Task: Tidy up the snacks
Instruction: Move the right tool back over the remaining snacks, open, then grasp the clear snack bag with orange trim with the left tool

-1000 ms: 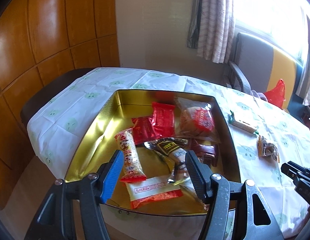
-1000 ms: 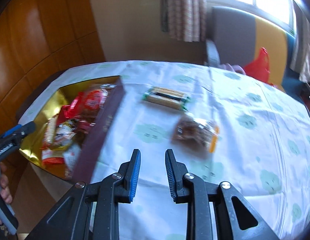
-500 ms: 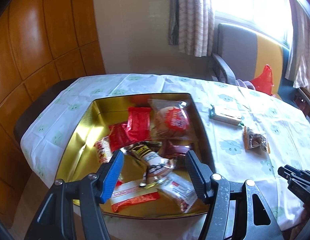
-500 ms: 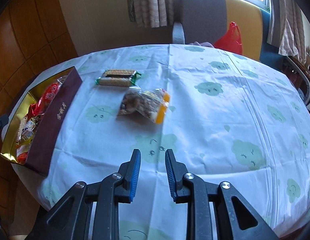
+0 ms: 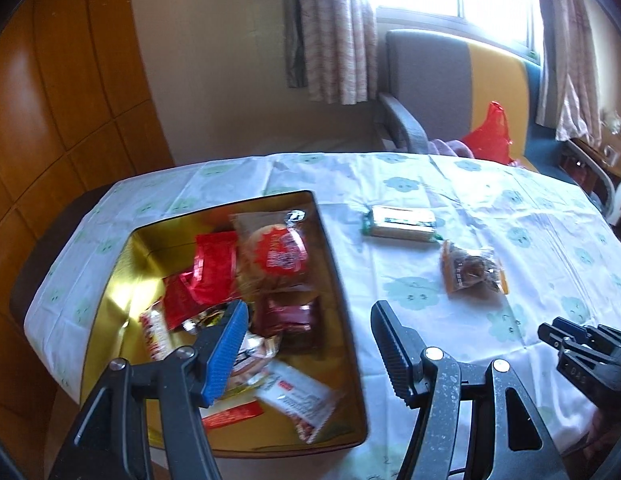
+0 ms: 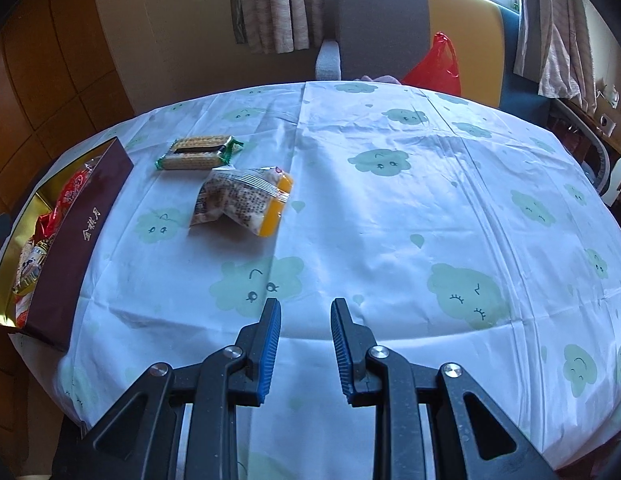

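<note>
A gold-lined box [image 5: 110, 280] with a maroon outer wall [image 6: 82, 232] sits at the table's left and holds several wrapped snacks, among them a round cake in clear wrap [image 5: 276, 254]. Two snacks lie loose on the tablecloth: a green-ended biscuit pack [image 5: 398, 224] [image 6: 198, 152] and a clear and orange packet [image 5: 472, 268] [image 6: 242, 200]. My left gripper [image 5: 310, 328] is open and empty above the box's near right corner. My right gripper [image 6: 304, 324] is open and empty over the table's near edge, well short of the packet; it also shows in the left wrist view [image 5: 582, 344].
The round table wears a white cloth with green cloud faces [image 6: 430, 200]. A grey and yellow armchair [image 6: 410, 28] with a red plastic bag [image 6: 434, 64] stands behind it. Wood panelling [image 5: 50, 100] is at the left. A low cabinet [image 6: 590, 132] is at the right.
Both views have swung right and pulled back. The box has slid left in both views, and the two loose snacks sit more centrally in the left view. Both grippers stayed open and empty.
</note>
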Tool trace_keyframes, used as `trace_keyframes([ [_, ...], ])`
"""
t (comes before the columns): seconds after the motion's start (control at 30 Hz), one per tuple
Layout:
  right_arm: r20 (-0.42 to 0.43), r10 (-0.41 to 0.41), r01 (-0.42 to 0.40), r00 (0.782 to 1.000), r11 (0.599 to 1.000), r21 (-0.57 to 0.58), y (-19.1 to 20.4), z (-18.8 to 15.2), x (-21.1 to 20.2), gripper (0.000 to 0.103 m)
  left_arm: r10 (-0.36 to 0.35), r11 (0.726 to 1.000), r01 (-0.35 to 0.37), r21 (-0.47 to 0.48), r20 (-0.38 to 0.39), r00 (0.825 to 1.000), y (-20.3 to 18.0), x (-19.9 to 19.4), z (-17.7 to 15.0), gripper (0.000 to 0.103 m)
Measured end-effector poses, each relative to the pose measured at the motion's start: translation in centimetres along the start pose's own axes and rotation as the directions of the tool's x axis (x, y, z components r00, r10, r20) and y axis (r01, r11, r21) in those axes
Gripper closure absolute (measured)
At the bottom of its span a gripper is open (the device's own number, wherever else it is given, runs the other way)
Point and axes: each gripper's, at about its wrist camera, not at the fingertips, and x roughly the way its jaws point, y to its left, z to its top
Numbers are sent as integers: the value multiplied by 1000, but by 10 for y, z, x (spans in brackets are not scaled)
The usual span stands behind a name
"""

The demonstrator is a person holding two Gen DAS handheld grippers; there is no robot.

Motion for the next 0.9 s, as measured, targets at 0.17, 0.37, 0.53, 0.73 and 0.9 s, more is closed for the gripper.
trace_keyframes([
  [0.17,-22,3,-3,1000,1000,13,-6,-2,7,76,-46,998,46,34,-15,999,-20,7,8,35],
  [0.37,-37,18,-17,999,1000,23,-12,-7,14,76,-155,987,157,23,-99,983,-40,25,16,34],
  [0.53,-26,32,-31,999,999,19,-12,-8,14,72,-301,953,299,-46,-233,924,-61,52,19,33],
  [0.73,-11,49,-49,999,999,22,-13,-10,14,70,-414,910,387,-147,-343,843,-92,84,22,34],
  [0.9,-1,63,-63,998,998,11,-13,-10,14,68,-518,855,455,-248,-399,756,-120,109,28,35],
])
